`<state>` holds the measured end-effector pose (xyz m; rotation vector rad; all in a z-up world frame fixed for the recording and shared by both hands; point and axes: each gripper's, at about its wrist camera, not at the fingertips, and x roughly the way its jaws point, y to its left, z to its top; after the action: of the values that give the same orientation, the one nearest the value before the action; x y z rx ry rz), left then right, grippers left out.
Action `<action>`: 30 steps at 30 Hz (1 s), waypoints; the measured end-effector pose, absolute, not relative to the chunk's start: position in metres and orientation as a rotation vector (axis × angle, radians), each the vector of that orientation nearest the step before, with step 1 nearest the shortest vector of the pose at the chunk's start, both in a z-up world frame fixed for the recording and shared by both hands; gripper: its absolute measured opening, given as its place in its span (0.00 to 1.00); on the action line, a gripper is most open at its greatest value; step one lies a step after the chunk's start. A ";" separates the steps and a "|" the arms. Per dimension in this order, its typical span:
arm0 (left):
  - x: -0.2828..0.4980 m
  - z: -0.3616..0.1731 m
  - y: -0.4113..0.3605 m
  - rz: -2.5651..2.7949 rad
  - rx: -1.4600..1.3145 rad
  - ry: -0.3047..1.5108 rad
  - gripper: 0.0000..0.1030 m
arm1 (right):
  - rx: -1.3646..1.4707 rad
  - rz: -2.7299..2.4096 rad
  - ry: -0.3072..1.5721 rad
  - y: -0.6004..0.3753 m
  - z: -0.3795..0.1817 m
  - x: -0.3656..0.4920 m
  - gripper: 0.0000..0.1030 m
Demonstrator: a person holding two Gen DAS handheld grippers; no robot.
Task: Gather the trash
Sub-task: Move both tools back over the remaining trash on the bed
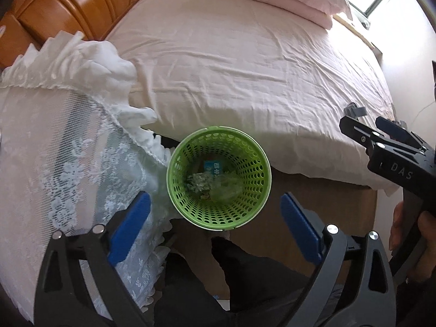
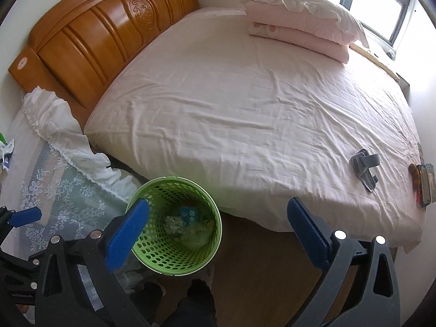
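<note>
Left wrist view: left gripper point(image 1: 215, 215) jaws apart, empty, above green perforated plastic bin point(image 1: 190, 207); drop apparently done; next, fetch remaining trash, possibly at nine o'clock.

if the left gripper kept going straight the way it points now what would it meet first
Most likely the round green perforated plastic basket: the open, empty left gripper points steeply down at its mouth, so it would probably enter it and meet the crumpled trash at the bottom. Depth is hard to judge; it might clip the near rim first.
</note>
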<state>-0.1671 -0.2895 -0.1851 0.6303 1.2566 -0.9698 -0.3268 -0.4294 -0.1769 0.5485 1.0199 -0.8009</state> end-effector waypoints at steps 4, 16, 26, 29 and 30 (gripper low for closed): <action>-0.157 -0.173 -0.281 -0.932 0.594 1.229 0.89 | 0.540 -0.782 1.019 -0.425 -0.176 -0.317 0.98; -0.112 -0.127 -0.228 -0.791 0.470 1.128 0.89 | 0.466 -0.660 0.992 -0.388 -0.148 -0.260 0.98; -0.034 -0.065 -0.084 -0.412 0.231 0.965 0.93 | 0.359 -0.377 0.853 -0.306 -0.079 -0.167 0.98; -0.014 -0.059 -0.040 -0.314 0.181 0.950 0.93 | 0.341 -0.298 0.825 -0.279 -0.066 -0.135 0.98; -0.007 -0.058 -0.025 -0.282 0.164 0.949 0.93 | 0.335 -0.275 0.821 -0.270 -0.063 -0.126 0.98</action>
<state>-0.0070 -0.0247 -0.0582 0.1639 0.9493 -0.2821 -0.1258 -0.2704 -0.0634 0.3351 0.8212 -0.2750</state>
